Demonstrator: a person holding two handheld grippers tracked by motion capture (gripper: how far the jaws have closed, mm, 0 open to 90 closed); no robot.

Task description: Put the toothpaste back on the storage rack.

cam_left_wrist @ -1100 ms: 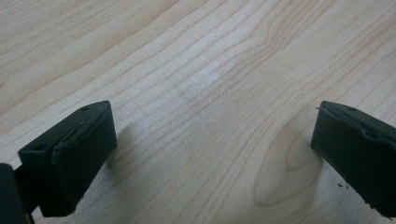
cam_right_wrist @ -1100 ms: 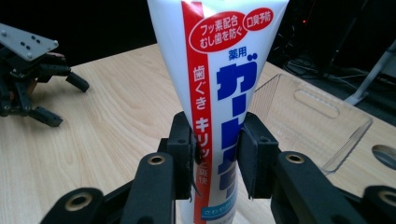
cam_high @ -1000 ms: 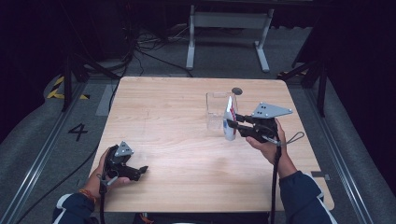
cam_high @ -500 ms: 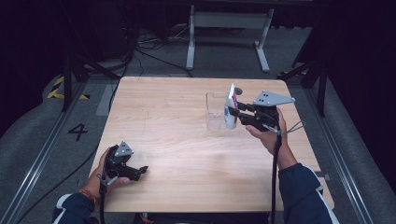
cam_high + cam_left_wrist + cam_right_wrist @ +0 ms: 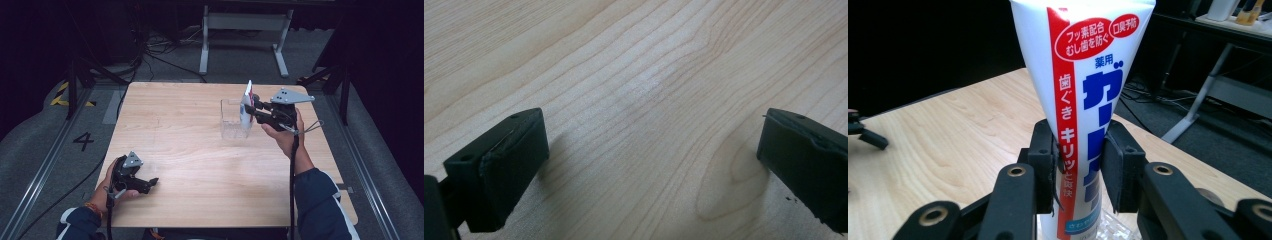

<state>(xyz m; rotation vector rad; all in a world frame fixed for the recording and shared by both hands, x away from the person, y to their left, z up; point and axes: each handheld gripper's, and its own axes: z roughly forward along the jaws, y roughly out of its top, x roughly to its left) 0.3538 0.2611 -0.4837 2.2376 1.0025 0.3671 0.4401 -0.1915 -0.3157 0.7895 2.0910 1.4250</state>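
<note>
Light wooden surface (image 5: 190, 135) with visible grain, sitting in a dark room with cables and a grey metal stand (image 5: 245, 30) on the floor behind. The right gripper (image 5: 1079, 160) has its fingers clenched on a white toothpaste tube with red and blue print (image 5: 1083, 75), held upright over a clear plastic cup (image 5: 234, 120). The left gripper (image 5: 649, 165) rests near the front edge, fingers released, holding nothing.

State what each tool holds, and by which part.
The right tool clamps the toothpaste tube around its lower middle. The left tool holds nothing.
</note>
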